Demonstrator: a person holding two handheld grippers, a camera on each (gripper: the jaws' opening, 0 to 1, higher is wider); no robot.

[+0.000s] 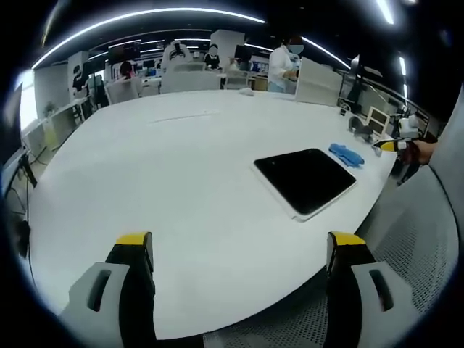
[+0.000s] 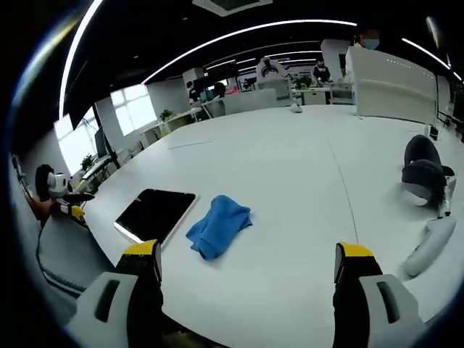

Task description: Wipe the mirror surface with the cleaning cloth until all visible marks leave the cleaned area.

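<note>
Both grippers (image 1: pixel 241 250) (image 2: pixel 248 261) released, nothing held; blue cloth (image 2: pixel 218 225) beside the mirror (image 2: pixel 155 213), perhaps just touching

I can't read any text, label, brand or number anywhere; the far-off office screens and signs are too blurred.

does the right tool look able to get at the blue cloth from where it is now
Probably yes. The blue cloth lies crumpled on the white table just ahead of the open right tool, a little toward its left jaw, with bare tabletop between them. The mirror sits beside the cloth, not on it.
</note>
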